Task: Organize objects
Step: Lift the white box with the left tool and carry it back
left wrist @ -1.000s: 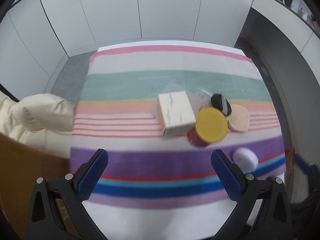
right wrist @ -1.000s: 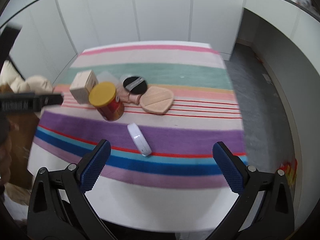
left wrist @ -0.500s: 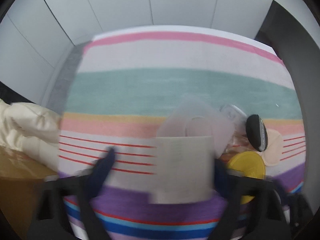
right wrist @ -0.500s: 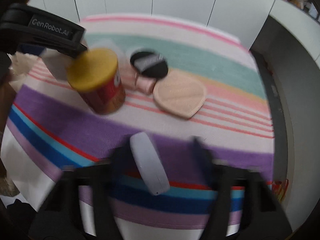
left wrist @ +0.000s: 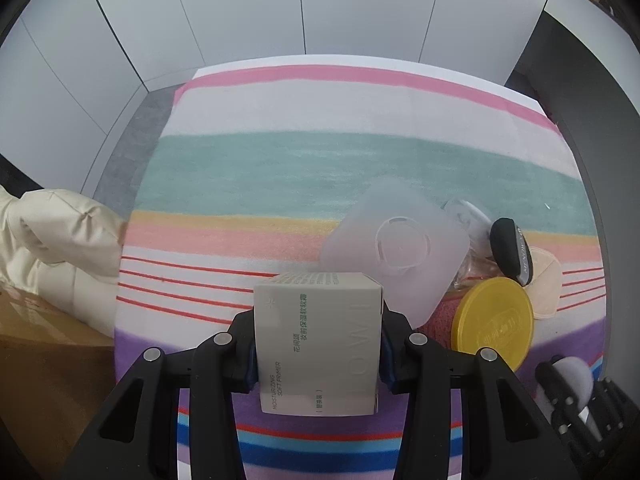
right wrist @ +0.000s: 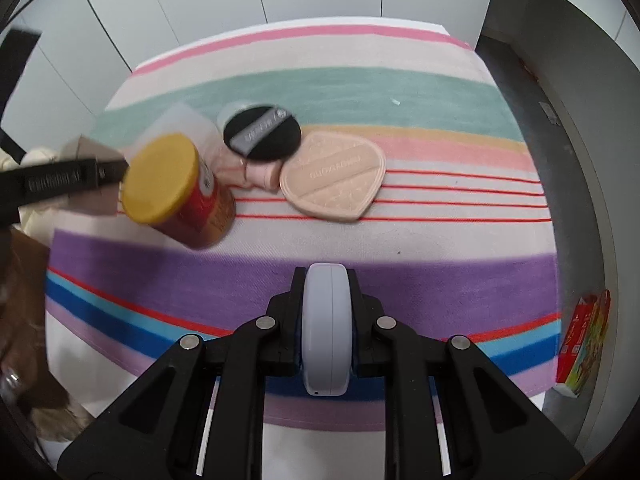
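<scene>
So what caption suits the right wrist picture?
Right gripper clamps a pale blue compact above the striped cloth.

Gripped primer box (left wrist: 318,344), lilac compact (right wrist: 326,328)

Black plastic left gripper (left wrist: 318,354) and right gripper (right wrist: 326,330), silver screws, blue-padded jaws

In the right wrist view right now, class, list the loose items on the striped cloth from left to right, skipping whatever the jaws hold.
Red can with yellow lid → black round puff → peach heart-shaped puff.
</scene>
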